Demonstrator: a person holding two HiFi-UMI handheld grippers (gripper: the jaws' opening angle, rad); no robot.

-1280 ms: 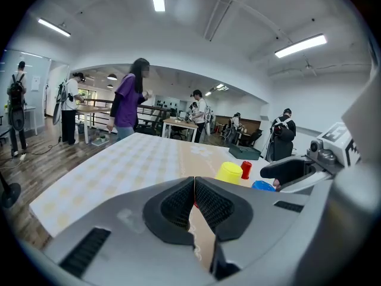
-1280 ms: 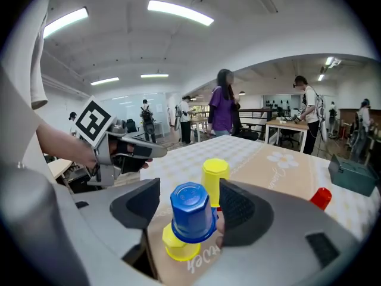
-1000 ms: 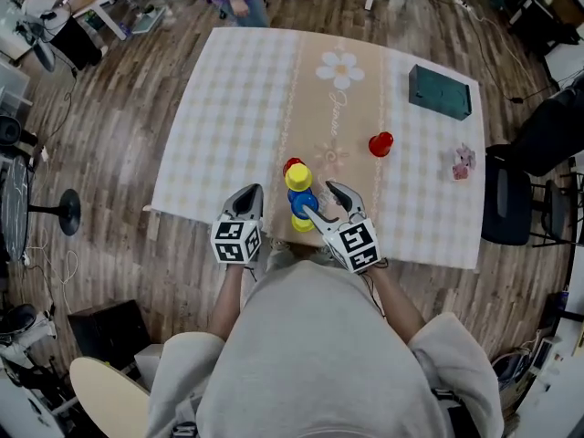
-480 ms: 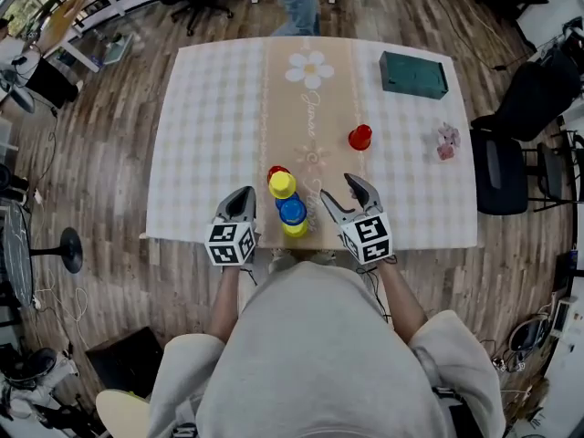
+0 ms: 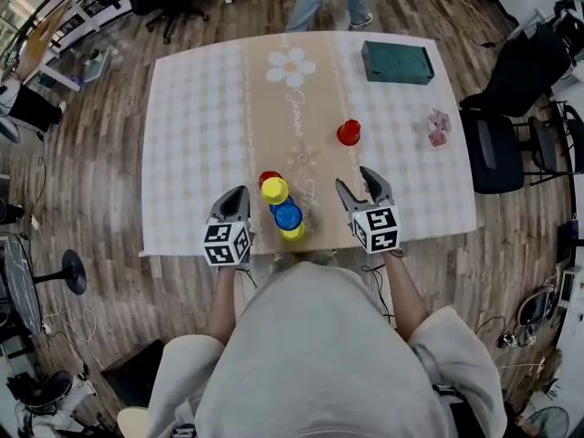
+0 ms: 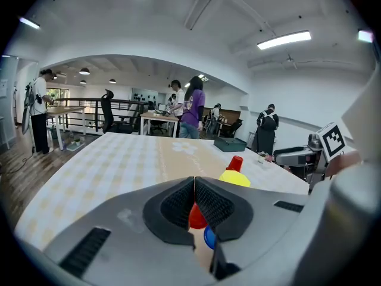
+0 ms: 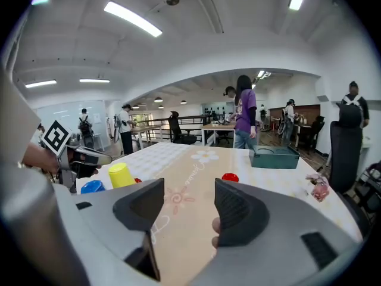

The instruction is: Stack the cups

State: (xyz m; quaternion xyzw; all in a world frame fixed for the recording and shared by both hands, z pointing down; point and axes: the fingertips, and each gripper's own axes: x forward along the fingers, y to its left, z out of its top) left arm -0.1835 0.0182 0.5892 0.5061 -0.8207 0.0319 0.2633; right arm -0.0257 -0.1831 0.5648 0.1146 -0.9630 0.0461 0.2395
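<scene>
Though standing upright, the red cup (image 5: 349, 132) is inverted.

Your checked worktop (image 5: 196, 135) carries a dark green box (image 5: 396, 62) near its far right corner. A small pink object (image 5: 437, 128) sits nearer you, by the right edge.

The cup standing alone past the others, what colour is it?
The lone cup is red, clearest in the head view.
</scene>
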